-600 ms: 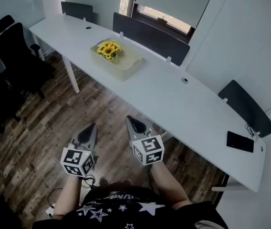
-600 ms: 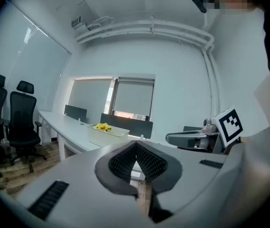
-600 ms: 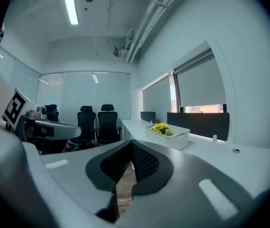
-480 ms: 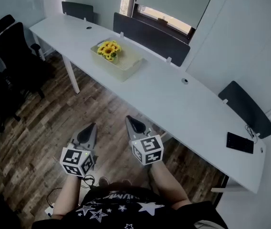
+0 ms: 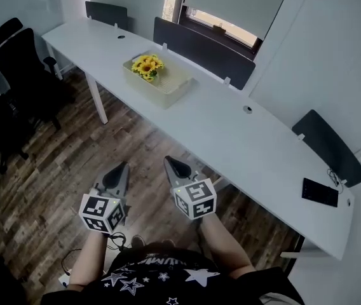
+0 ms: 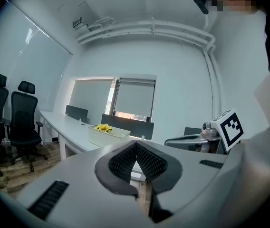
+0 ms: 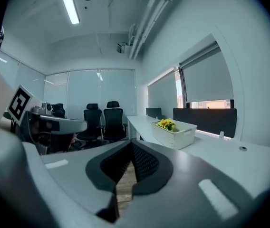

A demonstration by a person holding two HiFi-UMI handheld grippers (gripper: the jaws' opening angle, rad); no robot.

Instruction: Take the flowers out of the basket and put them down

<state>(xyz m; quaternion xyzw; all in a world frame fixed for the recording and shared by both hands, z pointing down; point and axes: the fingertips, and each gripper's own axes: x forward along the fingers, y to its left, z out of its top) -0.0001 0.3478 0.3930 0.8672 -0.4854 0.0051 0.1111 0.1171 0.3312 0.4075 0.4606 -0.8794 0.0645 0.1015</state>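
Observation:
A bunch of yellow flowers (image 5: 146, 65) stands in the left end of a pale basket (image 5: 168, 85) on the long white table (image 5: 225, 132). The same flowers (image 7: 167, 124) and basket (image 7: 178, 134) show in the right gripper view, and far off as flowers (image 6: 104, 127) in the left gripper view. My left gripper (image 5: 124, 168) and right gripper (image 5: 168, 161) are held side by side over the wooden floor, well short of the table. Both are shut with nothing between the jaws.
Black office chairs (image 5: 21, 62) stand at the left, beside the table's end. Dark chair backs (image 5: 199, 46) line the table's far side. A black phone (image 5: 320, 190) lies at the table's right end. A white wall (image 5: 333, 56) closes the right.
Both grippers have edged slightly forward, toward the table. The basket and flowers have not moved.

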